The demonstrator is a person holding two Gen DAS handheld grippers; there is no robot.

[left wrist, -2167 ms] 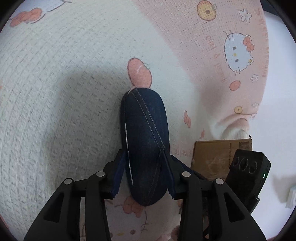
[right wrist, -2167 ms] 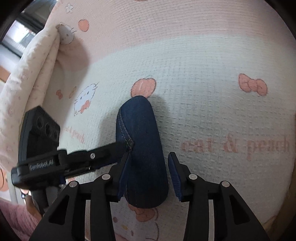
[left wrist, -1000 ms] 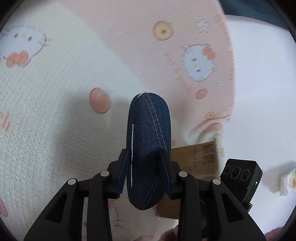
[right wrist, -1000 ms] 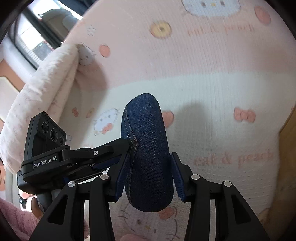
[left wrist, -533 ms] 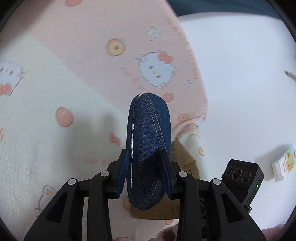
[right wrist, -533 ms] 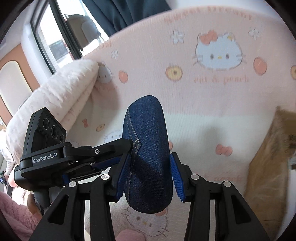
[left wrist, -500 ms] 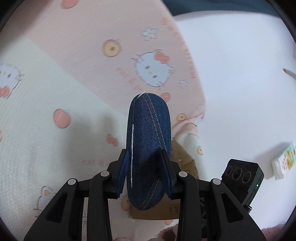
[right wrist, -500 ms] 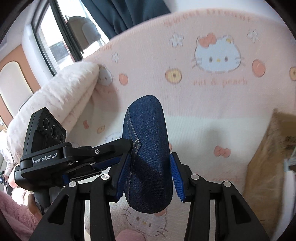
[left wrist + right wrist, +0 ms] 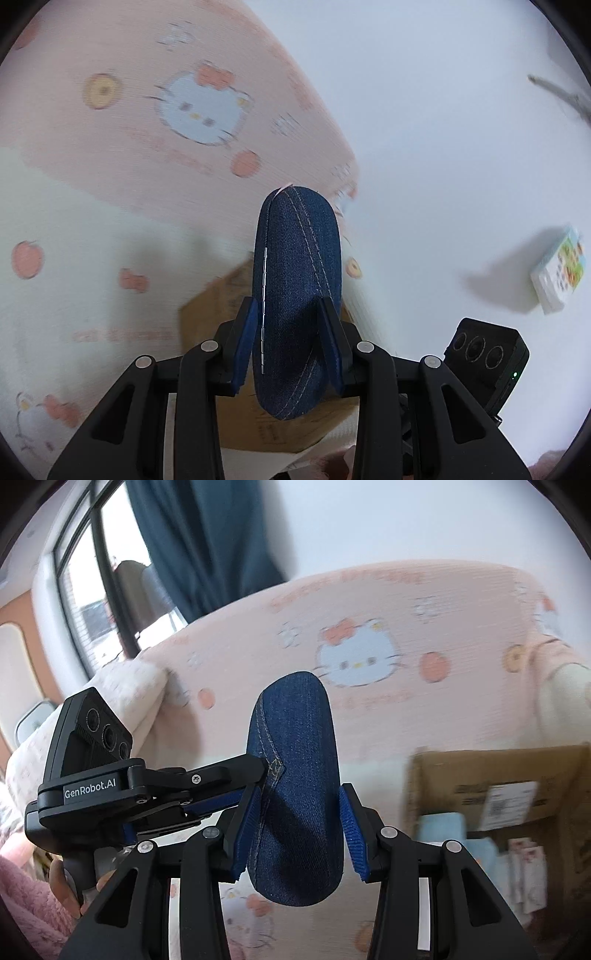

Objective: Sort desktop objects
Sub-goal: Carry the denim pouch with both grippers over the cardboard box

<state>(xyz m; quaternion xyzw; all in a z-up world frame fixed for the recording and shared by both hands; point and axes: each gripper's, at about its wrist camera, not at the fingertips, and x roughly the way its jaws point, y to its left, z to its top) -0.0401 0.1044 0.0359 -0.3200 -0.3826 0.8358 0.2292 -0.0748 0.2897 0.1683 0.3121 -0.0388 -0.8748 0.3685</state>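
A dark blue denim case (image 9: 295, 295) is held in the air over a pink and cream cat-print blanket (image 9: 110, 147). My left gripper (image 9: 290, 332) is shut on the case, its blue pads pressed on both sides. In the right wrist view the same case (image 9: 295, 794) sits between my right gripper's (image 9: 295, 830) pads. The left pad touches it and the right pad looks to be at its edge. The left gripper body (image 9: 110, 786) comes in from the left and clamps the case.
An open cardboard box (image 9: 498, 794) with light blue and white packs inside stands at the lower right. It also shows below the case in the left wrist view (image 9: 221, 295). A small colourful box (image 9: 557, 273) hangs on the white wall. A window and dark curtain (image 9: 207, 542) are at the back.
Both grippers have lifted the case off the blanket and swung it toward the cardboard box. The view has tilted up, so the wall, window and box interior now show.
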